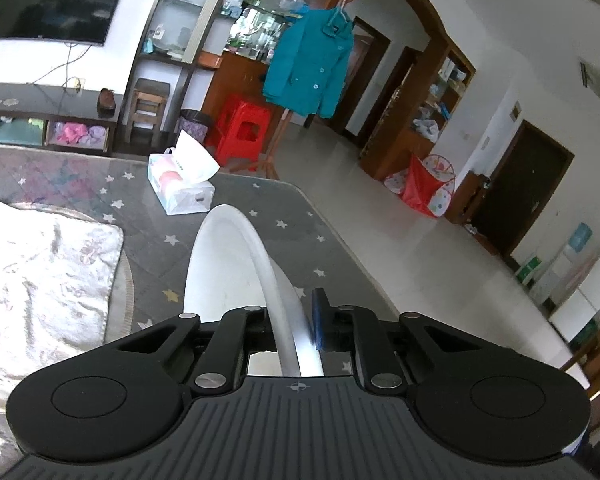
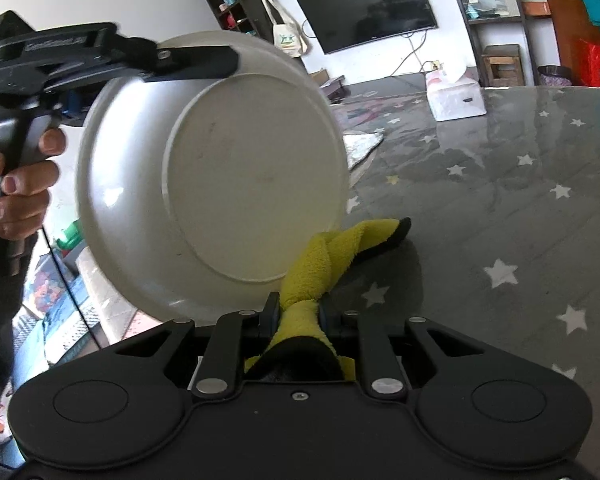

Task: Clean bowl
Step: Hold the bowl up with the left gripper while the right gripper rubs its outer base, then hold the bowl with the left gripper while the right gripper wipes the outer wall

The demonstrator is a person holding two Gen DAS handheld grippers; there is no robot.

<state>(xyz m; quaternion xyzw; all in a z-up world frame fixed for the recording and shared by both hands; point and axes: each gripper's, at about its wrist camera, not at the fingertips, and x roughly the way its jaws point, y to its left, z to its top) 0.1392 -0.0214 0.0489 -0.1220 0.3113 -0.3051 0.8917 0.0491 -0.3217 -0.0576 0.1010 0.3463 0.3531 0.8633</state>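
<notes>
With your left gripper clamped on the bowl rim and your right gripper clamped on the cloth, hold the bowl steady and wipe its underside just ahead of the right fingers.

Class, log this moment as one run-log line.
left gripper: shut on bowl rim, lifted | right gripper: shut on cloth | wiping: pending

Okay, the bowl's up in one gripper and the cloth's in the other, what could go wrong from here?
1. The left gripper pinches only the thin rim of the white bowl, held tilted in the air. Wiping pressure could lever it loose.
2. The right gripper holds the yellow cloth bunched, its tail trailing toward the star-patterned table, so it might wipe poorly or snag.
3. The cloth faces the bowl's underside, so the inside may go uncleaned.
</notes>
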